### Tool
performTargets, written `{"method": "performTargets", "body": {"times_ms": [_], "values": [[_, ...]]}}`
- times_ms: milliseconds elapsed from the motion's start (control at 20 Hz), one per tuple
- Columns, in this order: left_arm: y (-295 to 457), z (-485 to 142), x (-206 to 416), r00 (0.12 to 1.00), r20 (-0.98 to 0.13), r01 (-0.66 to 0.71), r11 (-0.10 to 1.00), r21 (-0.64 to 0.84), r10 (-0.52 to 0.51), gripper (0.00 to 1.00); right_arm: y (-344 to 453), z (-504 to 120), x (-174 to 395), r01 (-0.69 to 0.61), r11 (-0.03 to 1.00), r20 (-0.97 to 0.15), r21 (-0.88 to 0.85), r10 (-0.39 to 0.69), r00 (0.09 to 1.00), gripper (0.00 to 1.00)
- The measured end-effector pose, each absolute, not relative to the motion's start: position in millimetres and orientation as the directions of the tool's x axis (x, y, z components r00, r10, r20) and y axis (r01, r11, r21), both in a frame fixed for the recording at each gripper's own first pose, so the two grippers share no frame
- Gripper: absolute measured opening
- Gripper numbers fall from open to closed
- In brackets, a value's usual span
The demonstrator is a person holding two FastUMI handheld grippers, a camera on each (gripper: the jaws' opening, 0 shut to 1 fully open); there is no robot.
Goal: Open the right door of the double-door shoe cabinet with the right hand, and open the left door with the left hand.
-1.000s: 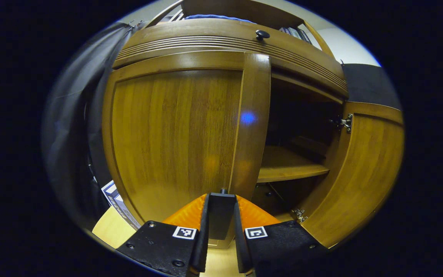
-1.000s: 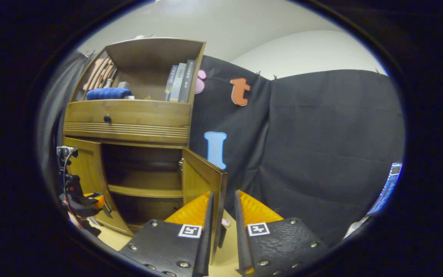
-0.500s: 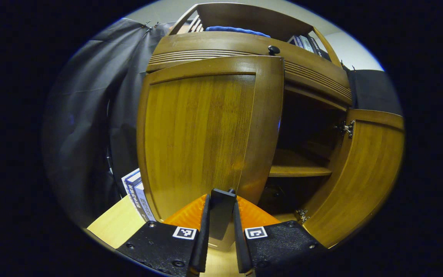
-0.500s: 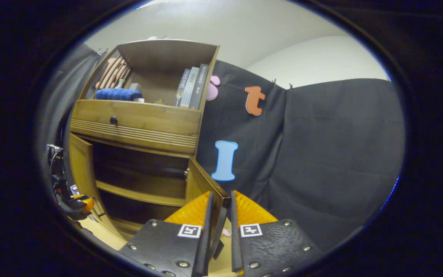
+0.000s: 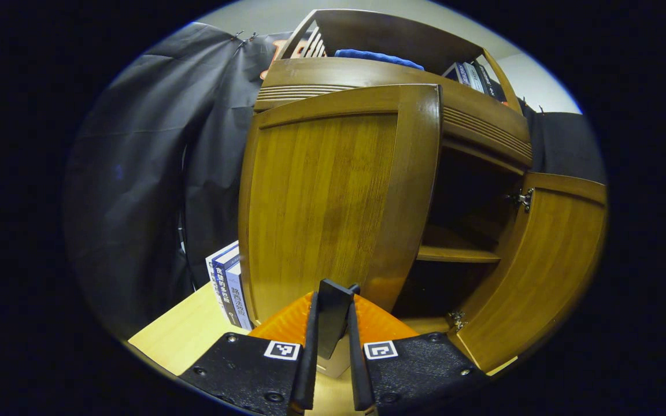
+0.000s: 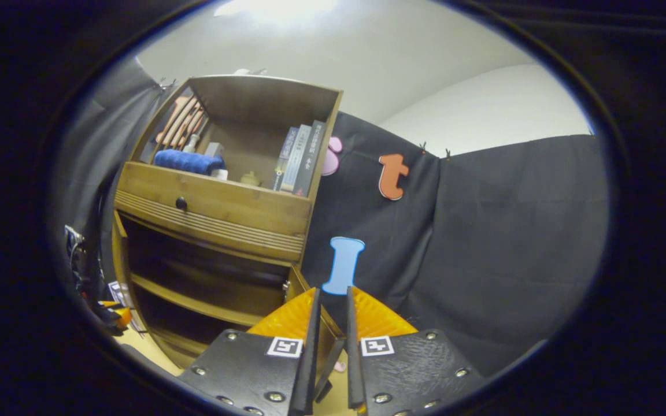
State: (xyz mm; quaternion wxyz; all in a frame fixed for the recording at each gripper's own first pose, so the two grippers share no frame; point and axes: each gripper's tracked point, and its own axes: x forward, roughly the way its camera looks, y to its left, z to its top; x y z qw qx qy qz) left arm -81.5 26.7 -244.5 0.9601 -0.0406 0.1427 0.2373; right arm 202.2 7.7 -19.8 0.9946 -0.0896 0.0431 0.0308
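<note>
Left gripper (image 5: 331, 323) clamped on handle (image 5: 333, 315) at left door's (image 5: 321, 202) free edge, door rising upright straight ahead, part-open; right gripper (image 6: 329, 341) clamped on right door's (image 6: 324, 338) edge, swung wide.

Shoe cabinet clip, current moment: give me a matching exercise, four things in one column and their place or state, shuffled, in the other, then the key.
Things
1. left door
2. right door
3. drawer knob
4. blue rolled cloth

Places or states
A. lies in the open top shelf, beside upright books
B. swung part-way open, its handle between the left gripper fingers
C. sits on the drawer front above the open compartment
D. swung wide open, hinges showing on its inner edge

Pairs: 1-B, 2-D, 3-C, 4-A
</note>
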Motion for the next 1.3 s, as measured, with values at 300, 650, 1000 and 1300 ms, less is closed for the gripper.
{"method": "performTargets", "body": {"times_ms": [300,650,1000,1300], "values": [[36,-238,-108,0.842,-0.286,-0.489,0.871,-0.049,0.457,0.22,61,-29,212,-0.189,0.97,-0.097,-0.154,0.175,0.98,0.2],[59,-225,-151,0.826,-0.269,-0.532,0.843,-0.084,0.495,0.18,136,-64,212,-0.383,0.922,-0.161,-0.065,0.369,0.915,0.23],[101,-206,-192,0.756,-0.22,-0.635,0.772,-0.02,0.616,0.11,184,-91,206,-0.498,0.867,-0.212,-0.004,0.486,0.848,0.23],[127,-200,-212,0.733,-0.221,-0.66,0.751,-0.006,0.643,0.06,205,-117,203,-0.54,0.841,-0.262,0.027,0.527,0.808,0.22]]}}
